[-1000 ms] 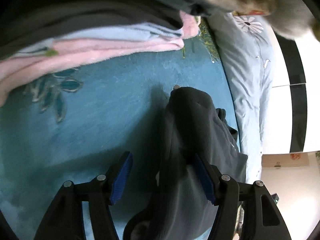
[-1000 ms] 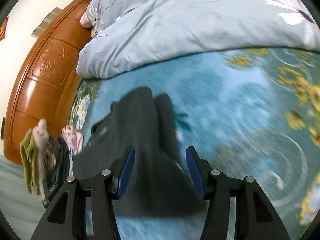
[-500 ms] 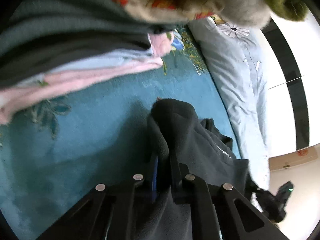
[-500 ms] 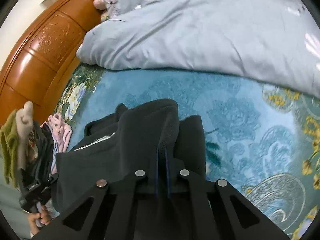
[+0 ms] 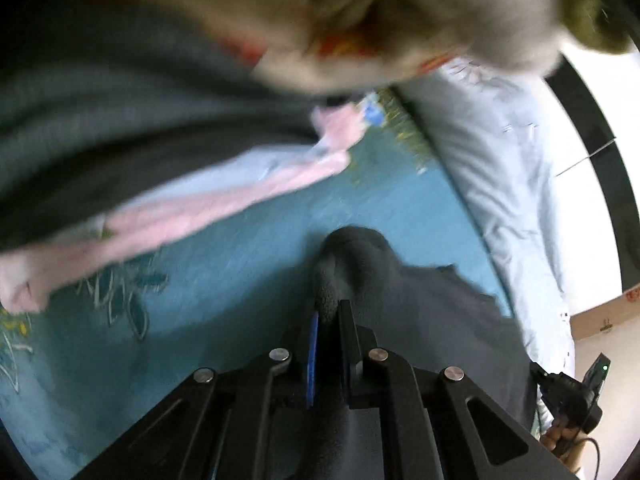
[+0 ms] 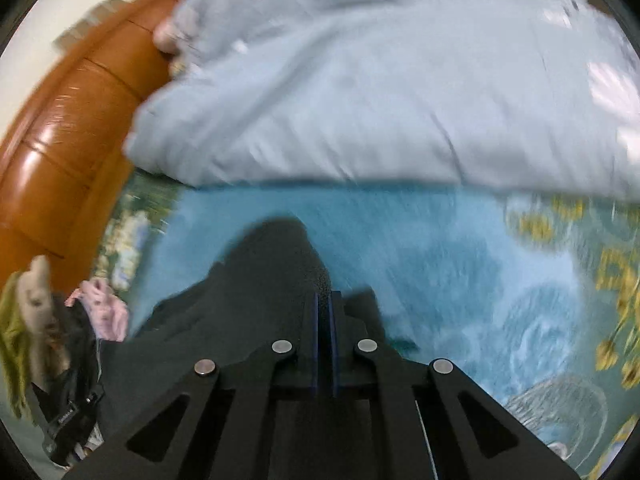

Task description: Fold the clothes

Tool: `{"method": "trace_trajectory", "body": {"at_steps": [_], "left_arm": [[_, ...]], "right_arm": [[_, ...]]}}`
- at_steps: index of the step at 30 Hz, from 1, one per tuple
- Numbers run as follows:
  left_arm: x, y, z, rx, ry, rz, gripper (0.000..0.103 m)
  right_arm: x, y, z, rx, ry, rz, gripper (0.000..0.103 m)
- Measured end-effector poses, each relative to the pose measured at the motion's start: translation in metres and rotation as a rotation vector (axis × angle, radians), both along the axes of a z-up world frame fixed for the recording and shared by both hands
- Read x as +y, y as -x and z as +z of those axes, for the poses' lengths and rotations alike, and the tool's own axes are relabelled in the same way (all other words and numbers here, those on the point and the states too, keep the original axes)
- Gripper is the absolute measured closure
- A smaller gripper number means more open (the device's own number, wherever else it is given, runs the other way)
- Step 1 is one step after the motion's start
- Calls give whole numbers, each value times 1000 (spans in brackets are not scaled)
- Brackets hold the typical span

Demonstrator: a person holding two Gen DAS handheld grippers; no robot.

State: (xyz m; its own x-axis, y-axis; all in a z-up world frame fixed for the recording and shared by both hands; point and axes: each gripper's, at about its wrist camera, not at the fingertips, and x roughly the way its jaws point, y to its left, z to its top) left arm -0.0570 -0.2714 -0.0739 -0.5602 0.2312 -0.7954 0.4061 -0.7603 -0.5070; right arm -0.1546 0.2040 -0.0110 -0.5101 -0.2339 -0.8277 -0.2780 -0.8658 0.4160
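The left tool (image 5: 328,320) is pinched tight on a bunched fold of the dark fleece garment (image 5: 420,320), its blue-padded fingers (image 5: 312,344) nearly together with cloth squeezed between them. From the grip the garment rises in a rounded hump toward 12 o'clock and spreads away toward 3 and 4 o'clock, lying over the teal bedspread (image 5: 240,264).

In the right wrist view the right tool (image 6: 325,308) is likewise clamped on the same garment (image 6: 260,280), fingers almost touching, the cloth peaking at 12 o'clock just past the tips and falling away toward 8 o'clock.

Beyond the garment, at 12 o'clock in the right view, a pale blue quilt (image 6: 380,92) lies heaped across the bed, with the orange wooden headboard (image 6: 60,152) at 10 o'clock. In the left view a pile of clothes (image 5: 192,200), pink, light blue and grey, sits at 10 to 11 o'clock on the bedspread, well apart from the garment. A blurred plush toy (image 5: 400,20) fills the top of that view. Both views are smeared by motion.
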Motion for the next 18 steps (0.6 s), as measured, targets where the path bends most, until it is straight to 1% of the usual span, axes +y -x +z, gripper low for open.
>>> {"method": "trace_trajectory", "body": {"at_steps": [2, 4, 6, 7, 8, 9, 10, 12, 13, 14, 15, 17, 18], "left_arm": [[2, -1, 3, 1, 7, -16, 89], [1, -4, 11, 4, -1, -7, 88], [-1, -11, 18, -1, -10, 12, 77], [-1, -14, 22, -5, -14, 21, 61], [2, -19, 26, -2, -10, 27, 43], [8, -26, 31, 5, -1, 29, 39], [14, -32, 35, 12, 8, 31, 37], [26, -44, 44, 26, 26, 35, 34], [32, -50, 49, 33, 36, 38, 30], [38, -56, 53, 40, 45, 40, 27], [49, -61, 57, 43, 63, 29, 26], [77, -68, 63, 50, 92, -4, 24], [94, -71, 64, 56, 90, -27, 23]], "right_arm": [[2, -2, -10, -25, 15, -17, 99], [4, -2, -9, -28, 35, -17, 99], [5, -3, -2, -23, 27, -8, 96], [5, -4, 2, -24, 13, -8, 96], [5, -6, 7, -29, -9, -12, 86], [5, -10, 12, -26, -33, -15, 74], [3, -15, 18, -15, -58, -17, 71], [-1, -31, 29, 18, -76, -5, 69], [-4, -44, 35, 40, -76, 4, 68], [-9, -56, 38, 58, -77, 17, 63], [-14, -68, 40, 72, -79, 37, 59], [-26, -91, 41, 84, -88, 81, 59], [-31, -101, 40, 82, -90, 99, 59]]}}
